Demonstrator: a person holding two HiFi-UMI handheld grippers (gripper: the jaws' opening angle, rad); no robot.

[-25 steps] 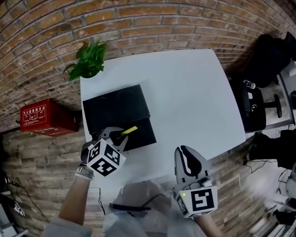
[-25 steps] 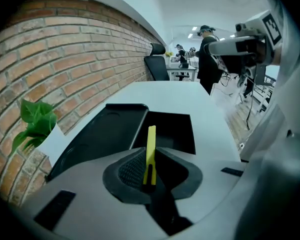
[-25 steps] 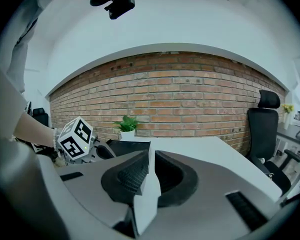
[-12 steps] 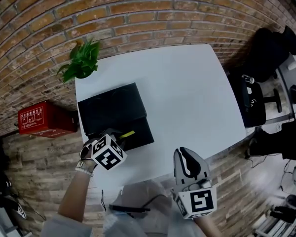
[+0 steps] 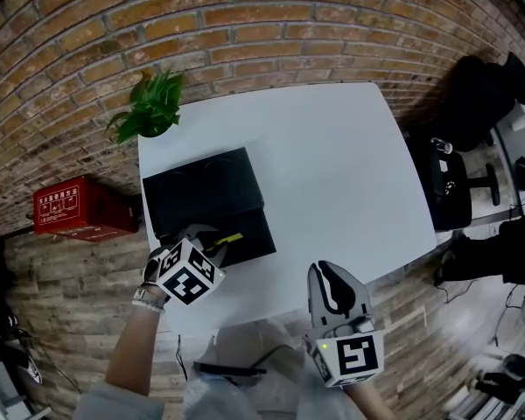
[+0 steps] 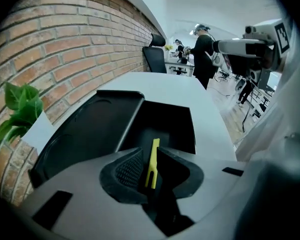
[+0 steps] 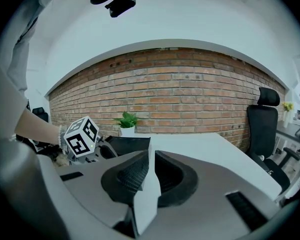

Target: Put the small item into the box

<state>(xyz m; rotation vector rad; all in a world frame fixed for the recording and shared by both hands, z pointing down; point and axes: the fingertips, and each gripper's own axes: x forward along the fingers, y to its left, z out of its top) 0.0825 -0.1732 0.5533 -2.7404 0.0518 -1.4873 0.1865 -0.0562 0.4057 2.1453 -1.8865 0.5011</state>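
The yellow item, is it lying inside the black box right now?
No, the yellow item is clamped between the jaws of the left gripper, which holds it over the open black box.

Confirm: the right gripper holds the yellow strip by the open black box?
Not quite. The left gripper holds the yellow strip by the open black box; the left gripper view shows it pinched between the jaws. The right gripper has nothing between its jaws.
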